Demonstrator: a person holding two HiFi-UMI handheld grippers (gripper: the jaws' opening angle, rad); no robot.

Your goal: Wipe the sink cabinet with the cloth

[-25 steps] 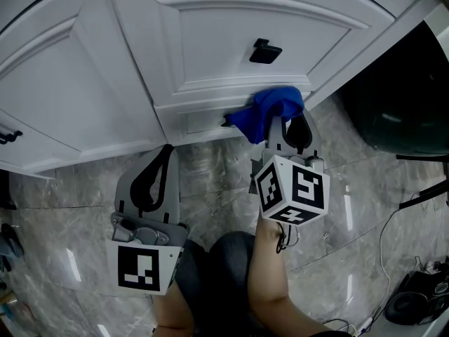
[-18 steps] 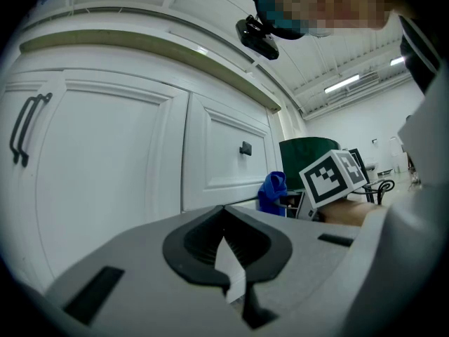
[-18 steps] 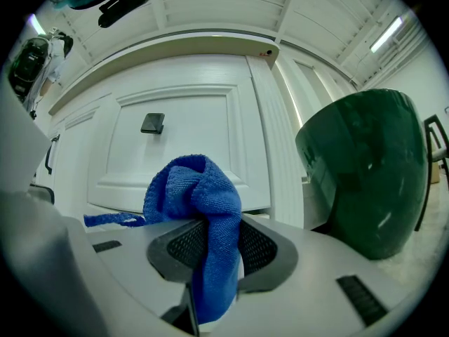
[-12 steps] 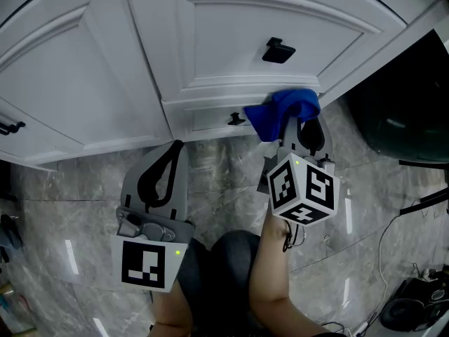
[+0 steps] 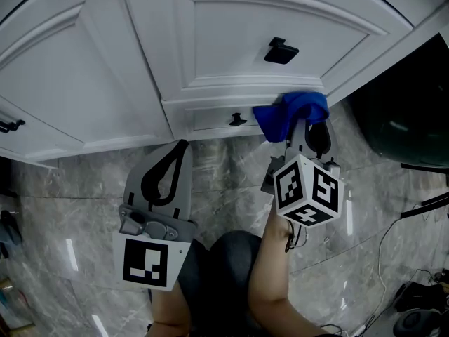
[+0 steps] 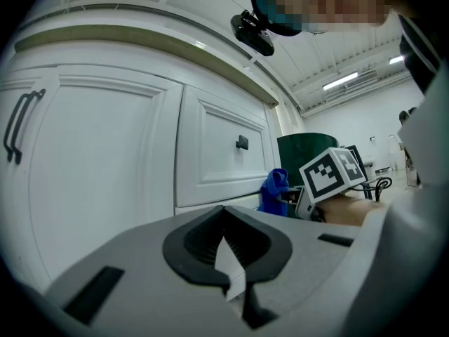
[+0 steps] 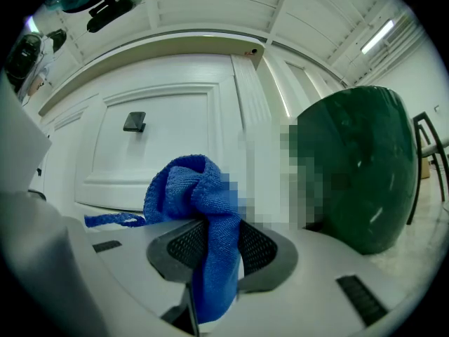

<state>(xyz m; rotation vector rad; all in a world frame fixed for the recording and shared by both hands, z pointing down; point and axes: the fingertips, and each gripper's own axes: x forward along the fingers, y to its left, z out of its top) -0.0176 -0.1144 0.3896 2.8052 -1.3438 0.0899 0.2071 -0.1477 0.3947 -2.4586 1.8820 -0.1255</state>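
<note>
A blue cloth is pressed against the lower rail of the white sink cabinet, just right of a small black knob. My right gripper is shut on the cloth, which bunches above its jaws and hangs down between them in the right gripper view. My left gripper hovers over the floor to the left, shut and holding nothing, its tips short of the cabinet base. From the left gripper view the cloth and the right gripper's marker cube show beside the door.
A square black knob sits on the middle door. A dark handle is on the far-left door. A dark green bin stands right of the cabinet. Below is a glossy marble floor, with cables at lower right.
The right gripper has slid the cloth to the right along the bottom rail of the door, past the small knob. The left gripper has kept its place, still shut.
</note>
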